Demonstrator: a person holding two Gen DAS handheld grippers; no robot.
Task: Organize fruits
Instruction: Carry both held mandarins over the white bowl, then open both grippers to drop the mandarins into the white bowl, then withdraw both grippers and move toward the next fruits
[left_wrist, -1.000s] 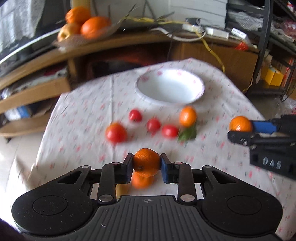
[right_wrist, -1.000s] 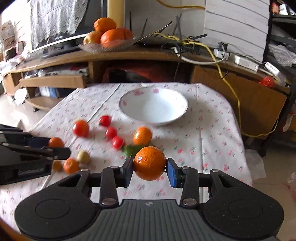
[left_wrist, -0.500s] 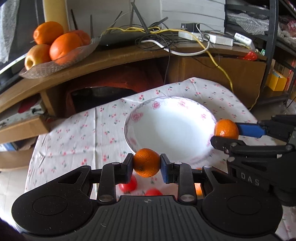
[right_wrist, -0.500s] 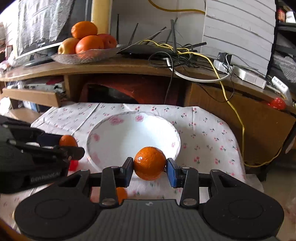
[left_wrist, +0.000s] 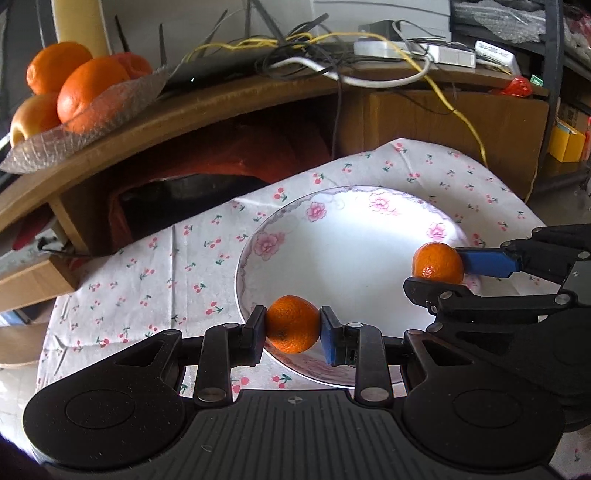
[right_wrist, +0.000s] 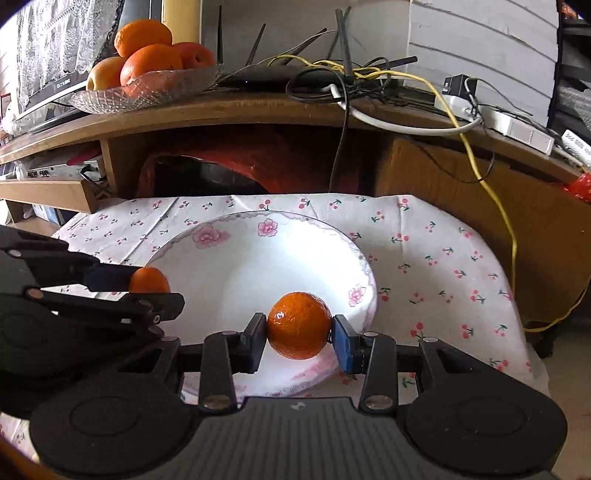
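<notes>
Both grippers have been carried forward since the earlier frames, so that the white bowl (left_wrist: 354, 236), once far across the bench (left_wrist: 147, 273), is now directly beneath them, and the red tomatoes seen before are no longer in view.

Behind the bench a wooden shelf (right_wrist: 258, 110) is seen, on which a glass dish (right_wrist: 147, 90) of large oranges and a tangle of cables (right_wrist: 354, 77) are kept. The bench is covered by a white cloth printed with cherries. The bowl, edged with pink flowers, is set on that cloth near the far end.

The left gripper (left_wrist: 293, 332) is held over the near left rim of the bowl, and its jaws are clamped on a small orange (left_wrist: 291, 324), which is raised clear of the bowl floor as far as can be judged. In the right wrist view this gripper (right_wrist: 149, 286) is seen from the side at the left edge of the bowl.

The right gripper (right_wrist: 299, 332) is held over the near right part of the bowl, and its jaws are clamped on a second orange (right_wrist: 299, 325). In the left wrist view the same fruit (left_wrist: 437, 263) is seen pinched above the bowl's right rim. The two oranges are kept well apart.
</notes>
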